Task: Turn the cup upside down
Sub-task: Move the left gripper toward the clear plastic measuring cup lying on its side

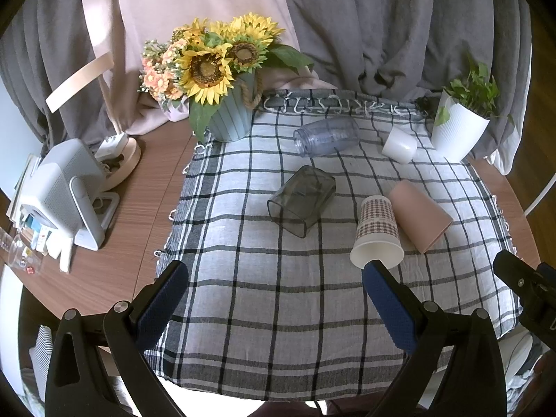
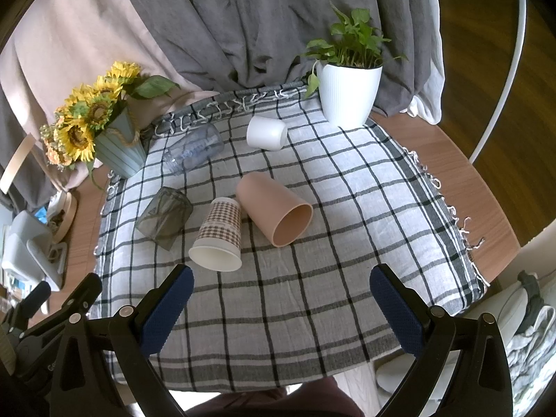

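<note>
Several cups lie on their sides on a checked cloth (image 1: 278, 295) (image 2: 312, 278): a checked paper cup (image 1: 377, 231) (image 2: 219, 231), a pink cup (image 1: 420, 215) (image 2: 274, 213), a smoky square cup (image 1: 301, 199) (image 2: 164, 218), a clear bluish cup (image 1: 326, 135) (image 2: 194, 149) and a white cup (image 1: 399, 145) (image 2: 267, 132). My left gripper (image 1: 274, 274) is open and empty above the cloth's near part, its right finger (image 1: 389, 305) just before the paper cup's mouth. My right gripper (image 2: 281, 278) is open and empty, nearer than the paper and pink cups.
A sunflower pot (image 1: 229, 114) (image 2: 120, 149) stands at the cloth's far left corner, a white plant pot (image 1: 458, 135) (image 2: 349, 93) at the far right. A white appliance (image 1: 62, 191) and clutter sit on the wooden table (image 1: 139, 208) at left. Curtains hang behind.
</note>
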A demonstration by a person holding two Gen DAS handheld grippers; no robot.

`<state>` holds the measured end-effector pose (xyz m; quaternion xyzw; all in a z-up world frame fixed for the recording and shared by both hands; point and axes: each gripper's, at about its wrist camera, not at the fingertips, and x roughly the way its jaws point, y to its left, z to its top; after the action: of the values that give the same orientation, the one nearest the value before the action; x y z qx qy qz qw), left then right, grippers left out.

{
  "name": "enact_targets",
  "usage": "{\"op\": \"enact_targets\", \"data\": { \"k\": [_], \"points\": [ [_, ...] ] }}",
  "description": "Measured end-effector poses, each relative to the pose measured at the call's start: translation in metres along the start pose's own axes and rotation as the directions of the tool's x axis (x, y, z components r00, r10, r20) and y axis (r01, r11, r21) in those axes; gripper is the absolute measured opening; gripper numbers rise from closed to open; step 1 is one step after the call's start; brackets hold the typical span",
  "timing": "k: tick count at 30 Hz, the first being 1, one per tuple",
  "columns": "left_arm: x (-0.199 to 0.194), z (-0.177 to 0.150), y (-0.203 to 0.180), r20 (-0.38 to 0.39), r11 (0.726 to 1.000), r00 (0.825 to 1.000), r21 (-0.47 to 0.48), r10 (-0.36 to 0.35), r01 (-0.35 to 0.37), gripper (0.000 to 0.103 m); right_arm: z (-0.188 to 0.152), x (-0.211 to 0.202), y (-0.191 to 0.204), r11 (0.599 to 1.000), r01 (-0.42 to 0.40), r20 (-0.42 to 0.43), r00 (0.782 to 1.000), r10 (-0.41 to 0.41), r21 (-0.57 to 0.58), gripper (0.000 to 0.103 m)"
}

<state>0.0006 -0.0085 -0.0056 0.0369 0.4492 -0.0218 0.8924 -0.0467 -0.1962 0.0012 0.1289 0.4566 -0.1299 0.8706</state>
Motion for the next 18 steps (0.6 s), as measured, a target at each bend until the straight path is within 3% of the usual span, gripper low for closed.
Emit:
{"op": "enact_targets", "data": {
  "k": [7,12,15,18],
  "points": [
    [0.011,0.007,-0.006,-0.010,0.999,1.000,0.030,-0.011,0.012,0.103,-0.005,0.010,-0.006,1.000,-0.008,-0.019,1.000,0.008,0.006,0.102],
    [0.020,0.024,-0.017,-0.015,0.993,1.000,0.111,-0.027,0.028,0.103,0.007,0.018,-0.001,0.999,-0.030,-0.031,0.999,0.030,0.013,0.102],
    [0.028,0.042,-0.019,-0.028,0.987,0.998,0.149,-0.062,0.066,0.103,0.016,0.026,-0.002,0.997,-0.045,-0.054,0.997,0.049,0.069,0.102],
    [0.039,0.062,-0.024,-0.026,0.975,0.998,0.212,-0.055,0.059,0.103,0.025,0.041,-0.002,0.989,-0.044,-0.105,0.993,0.059,0.141,0.102]
  ]
}}
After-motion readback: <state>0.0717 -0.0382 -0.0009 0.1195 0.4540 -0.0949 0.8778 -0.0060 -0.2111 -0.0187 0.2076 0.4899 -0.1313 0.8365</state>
